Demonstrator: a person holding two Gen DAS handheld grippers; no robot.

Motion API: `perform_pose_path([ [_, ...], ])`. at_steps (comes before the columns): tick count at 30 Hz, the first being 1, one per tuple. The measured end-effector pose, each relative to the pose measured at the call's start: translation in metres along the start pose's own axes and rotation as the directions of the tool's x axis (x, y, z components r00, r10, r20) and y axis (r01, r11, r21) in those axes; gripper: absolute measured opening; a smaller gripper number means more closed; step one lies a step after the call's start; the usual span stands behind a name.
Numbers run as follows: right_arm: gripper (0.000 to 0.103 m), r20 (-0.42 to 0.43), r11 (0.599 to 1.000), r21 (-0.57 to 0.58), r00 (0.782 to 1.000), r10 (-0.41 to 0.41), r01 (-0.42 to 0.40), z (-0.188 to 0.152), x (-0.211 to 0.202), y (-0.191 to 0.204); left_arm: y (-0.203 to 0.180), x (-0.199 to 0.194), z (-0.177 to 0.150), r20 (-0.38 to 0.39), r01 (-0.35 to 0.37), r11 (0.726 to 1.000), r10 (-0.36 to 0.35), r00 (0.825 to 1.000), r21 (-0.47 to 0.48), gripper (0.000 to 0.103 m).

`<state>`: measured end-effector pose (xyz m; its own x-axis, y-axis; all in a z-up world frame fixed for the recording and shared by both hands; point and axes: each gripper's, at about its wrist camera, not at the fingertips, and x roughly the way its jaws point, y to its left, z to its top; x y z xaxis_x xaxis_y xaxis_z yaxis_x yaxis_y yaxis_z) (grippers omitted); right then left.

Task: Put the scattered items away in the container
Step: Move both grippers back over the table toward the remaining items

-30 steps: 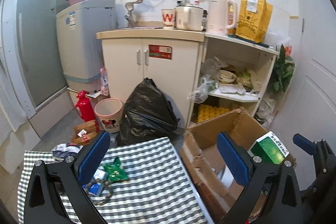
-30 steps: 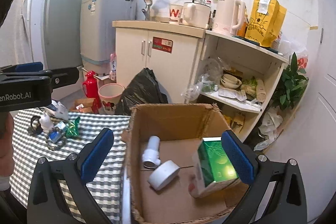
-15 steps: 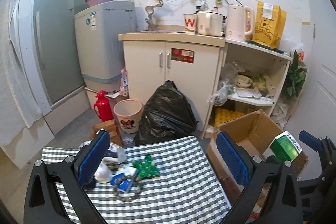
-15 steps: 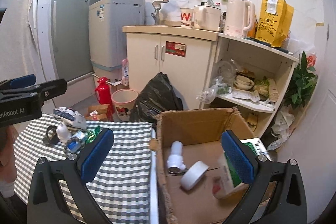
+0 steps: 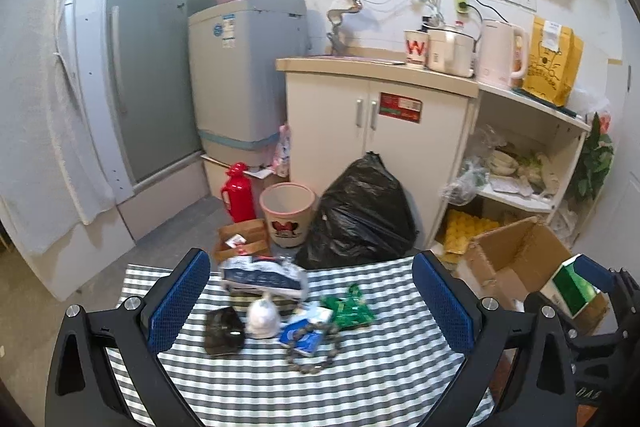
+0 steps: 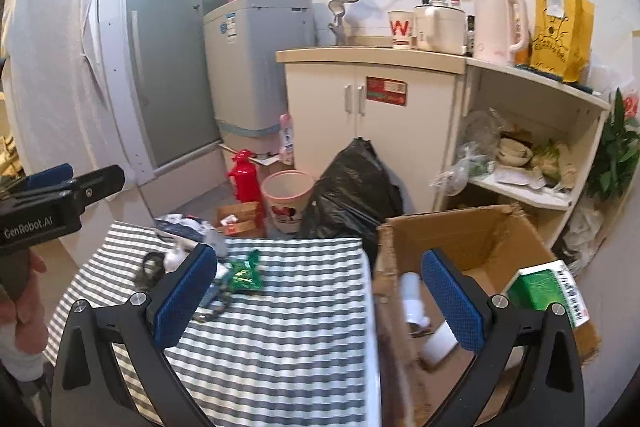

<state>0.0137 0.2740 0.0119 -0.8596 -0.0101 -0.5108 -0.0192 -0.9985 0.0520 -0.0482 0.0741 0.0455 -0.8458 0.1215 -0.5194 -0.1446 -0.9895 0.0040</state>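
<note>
Hanging over the grey and white checked tablecloth (image 5: 360,379), the left gripper (image 5: 312,301) has its blue-padded jaws spread wide, and they hold nothing and touch nothing. Between them, a bit farther on, lies a small heap of things on the cloth: a flat black pouch (image 5: 224,331), a little white cloth bag (image 5: 262,317), a blue and white packet (image 5: 306,331) with a ring of dark round beads (image 5: 316,357) lying partly on it, and a shiny green wrapper (image 5: 352,311). Behind these sits a big crinkly blue and white bag (image 5: 262,277).

Over the edge of the table, the right gripper (image 6: 318,301) also has its jaws wide apart and empty. One pad is above the cloth and the other is above the brown cardboard box (image 6: 472,231), which stands open just beside the table. Inside the box lie a white plastic pipe piece (image 6: 412,301) and a white roll of tape (image 6: 440,341), which are blurry. A green and white carton (image 6: 548,291) leans in the far corner of the box.

On the floor past the table stand a full black rubbish bag (image 5: 360,211), a pink bin with a cartoon mouse on it (image 5: 287,213), and a red flask (image 5: 238,193). Farther back is a cream cupboard (image 5: 376,131).
</note>
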Motion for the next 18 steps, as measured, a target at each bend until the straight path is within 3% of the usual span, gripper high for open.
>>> perform_pose_path([
  [10, 0.103, -0.027, 0.993, -0.054, 0.994, 0.105, -0.107, 0.000, 0.016, 0.039, 0.042, -0.005, -0.004, -0.001, -0.060, 0.998, 0.060, 0.998, -0.025, 0.103],
  [18, 0.103, -0.026, 0.991, -0.069, 0.993, 0.117, -0.119, 0.000, 0.027, 0.054, 0.063, 0.002, -0.003, -0.011, -0.103, 0.995, 0.103, 0.995, -0.014, 0.103],
])
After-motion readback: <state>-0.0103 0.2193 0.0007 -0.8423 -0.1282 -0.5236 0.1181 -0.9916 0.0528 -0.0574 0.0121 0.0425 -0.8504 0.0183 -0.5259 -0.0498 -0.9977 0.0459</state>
